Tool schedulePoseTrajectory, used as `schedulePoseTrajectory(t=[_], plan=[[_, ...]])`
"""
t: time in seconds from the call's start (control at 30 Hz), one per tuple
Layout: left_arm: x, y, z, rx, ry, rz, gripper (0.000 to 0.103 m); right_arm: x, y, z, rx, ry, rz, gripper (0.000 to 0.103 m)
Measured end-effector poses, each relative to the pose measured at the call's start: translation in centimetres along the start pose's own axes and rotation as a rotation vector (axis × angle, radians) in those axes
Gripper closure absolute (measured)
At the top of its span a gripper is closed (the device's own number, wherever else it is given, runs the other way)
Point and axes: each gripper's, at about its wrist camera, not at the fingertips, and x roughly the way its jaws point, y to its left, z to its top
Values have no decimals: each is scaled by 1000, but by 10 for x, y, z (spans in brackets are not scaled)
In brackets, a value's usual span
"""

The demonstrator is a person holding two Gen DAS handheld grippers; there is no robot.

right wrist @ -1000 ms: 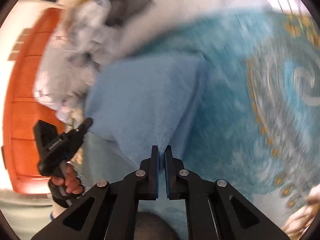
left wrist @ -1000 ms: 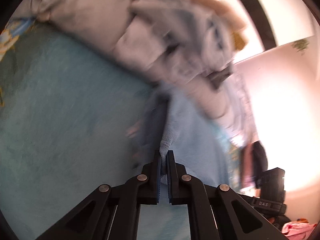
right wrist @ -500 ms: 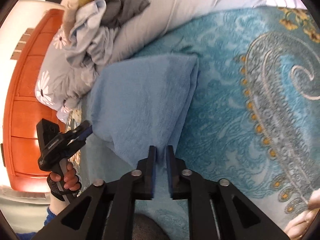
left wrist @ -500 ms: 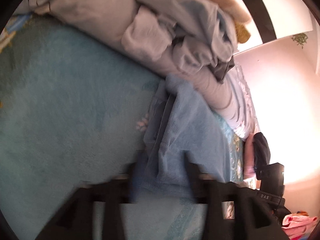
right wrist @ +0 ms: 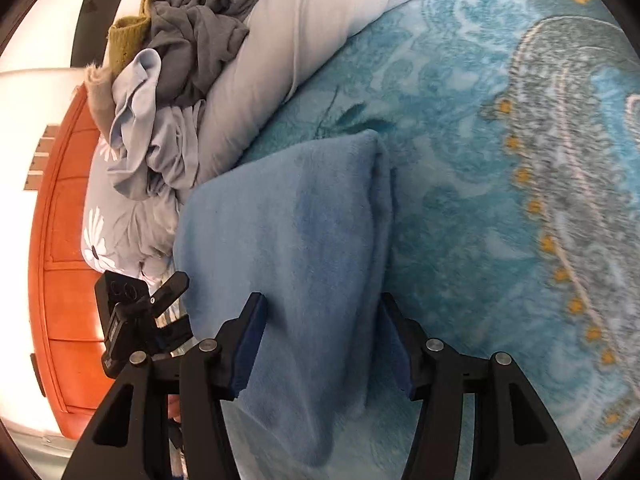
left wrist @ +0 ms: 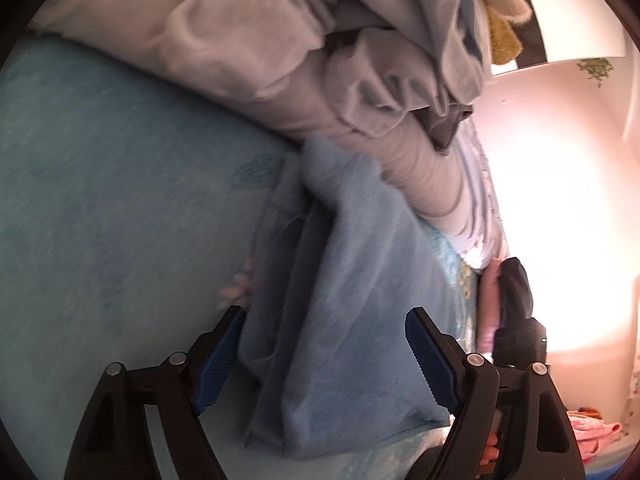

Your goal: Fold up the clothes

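Folded blue towel (right wrist: 304, 240) being released on the bed (right wrist: 500, 160)
Left tongs (left wrist: 324, 354) and right tongs (right wrist: 320, 344) are being spread, nothing being pinched.

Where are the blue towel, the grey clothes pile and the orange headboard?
blue towel (right wrist: 296, 240), right wrist view, top face.
grey clothes pile (right wrist: 192, 40), right wrist view, dark grey garment.
orange headboard (right wrist: 68, 248), right wrist view, panel.

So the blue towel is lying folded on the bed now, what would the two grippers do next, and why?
Probably draw both back. The left gripper and right gripper are opening, pads clear of the folded towel lying on the bedspread, with unfolded clothes piled beyond.
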Motion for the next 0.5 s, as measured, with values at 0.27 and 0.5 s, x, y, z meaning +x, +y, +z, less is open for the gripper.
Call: schedulePoseTrajectory(t=[0.27,0.5], plan=[[15,-14,-7,-1,-31,49,60,3,8,9,33,-13,5,86],[4,-40,-41,-40,-57,36,82,-35,25,10,-31,7,-38,92]])
